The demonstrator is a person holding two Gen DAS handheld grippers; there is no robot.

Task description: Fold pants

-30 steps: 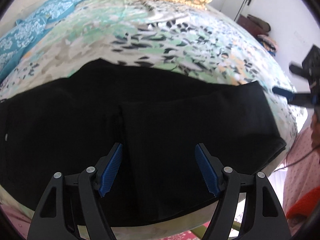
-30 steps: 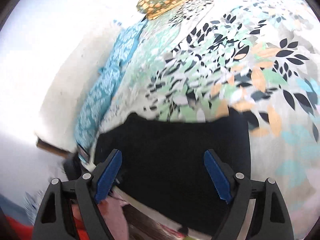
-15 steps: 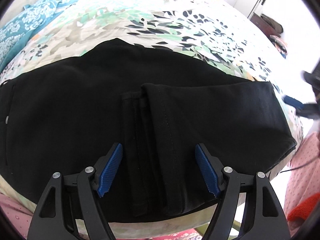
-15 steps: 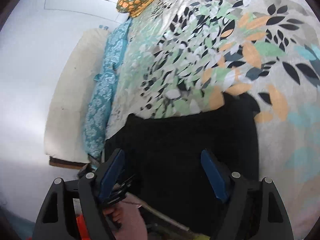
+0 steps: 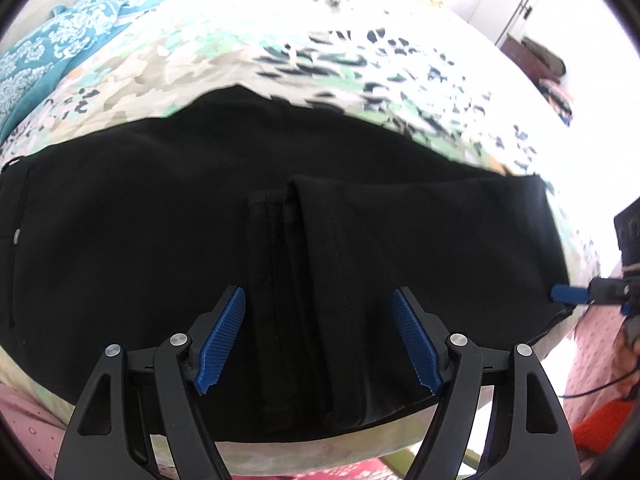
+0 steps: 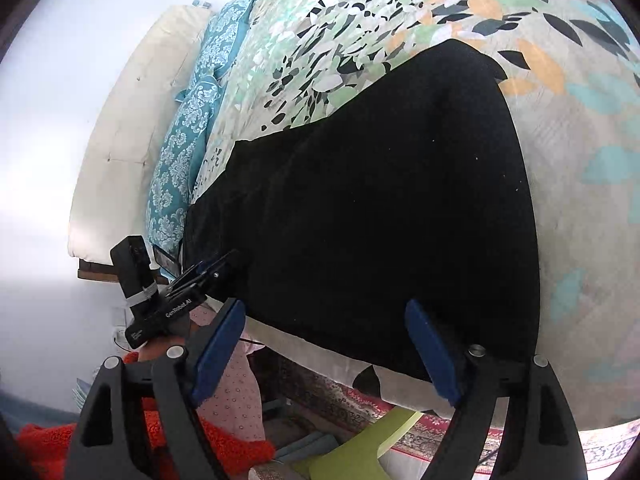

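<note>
Black pants (image 5: 280, 220) lie folded across a leaf-print bedspread (image 6: 400, 8).
They fill mid-frame near the bed's lower edge; a teal pillow (image 6: 188, 128) sits upper left, patterned rug (image 6: 340, 396) below. Left gripper (image 5: 318, 340) and right gripper (image 6: 326, 350) both gape wide, holding nothing.

pants (image 5: 168, 216) — black | folded, leg hems on top | flat on bedspread (image 5: 240, 52)

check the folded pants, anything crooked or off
Slightly. On the black pants, the leg cuffs folded back onto the upper part are staggered, not stacked edge on edge. Otherwise the pants lie flat on the leaf-print bedspread.
</note>
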